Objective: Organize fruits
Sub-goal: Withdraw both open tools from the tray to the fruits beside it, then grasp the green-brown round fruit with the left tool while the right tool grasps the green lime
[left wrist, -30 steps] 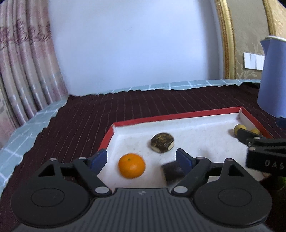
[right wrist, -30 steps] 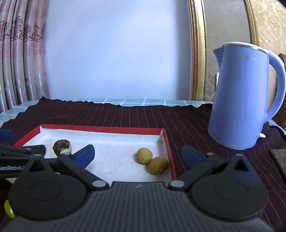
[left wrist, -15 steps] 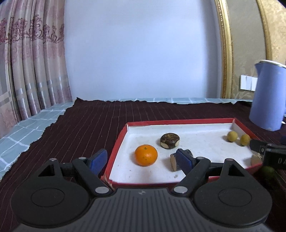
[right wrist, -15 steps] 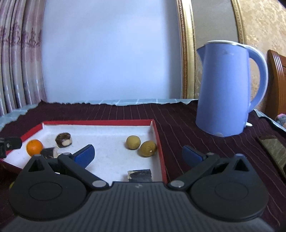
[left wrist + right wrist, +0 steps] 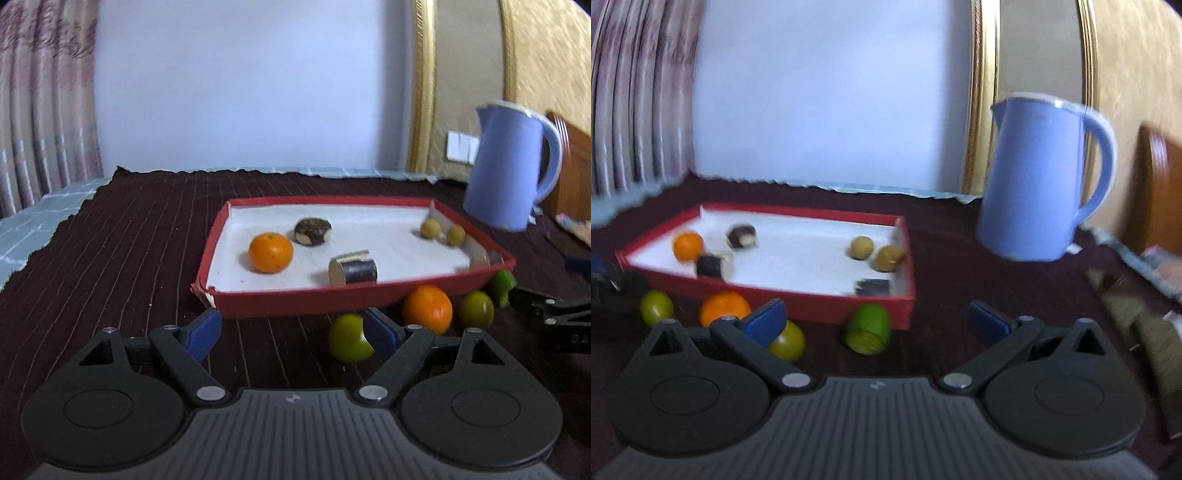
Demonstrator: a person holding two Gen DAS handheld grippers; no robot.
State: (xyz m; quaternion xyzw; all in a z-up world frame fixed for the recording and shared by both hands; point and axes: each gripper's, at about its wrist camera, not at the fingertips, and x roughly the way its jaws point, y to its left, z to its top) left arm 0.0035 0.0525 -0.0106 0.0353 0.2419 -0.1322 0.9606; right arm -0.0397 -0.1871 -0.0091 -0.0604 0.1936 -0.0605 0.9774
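Observation:
A red tray (image 5: 295,305) with a white floor holds an orange (image 5: 270,252), a dark round piece (image 5: 312,231), a dark cylinder (image 5: 352,271) and two small yellow-brown fruits (image 5: 430,228). On the cloth in front of it lie a green fruit (image 5: 345,338), a second orange (image 5: 427,308) and two more green fruits (image 5: 475,309). My left gripper (image 5: 291,332) is open and empty, short of the tray's front wall. My right gripper (image 5: 877,320) is open too. A green cut fruit (image 5: 868,328) lies ahead between its fingers, and a yellow-green fruit (image 5: 788,341) sits by its left finger.
A blue kettle (image 5: 1041,177) stands right of the tray (image 5: 820,304) on the dark striped cloth. A wooden chair and loose items are at the far right. A curtain hangs at the left, and a wall lies behind the table.
Both grippers have pulled back from over the tray toward the table's near side. The loose fruits on the cloth in front of the tray have come into view. Both stay open.

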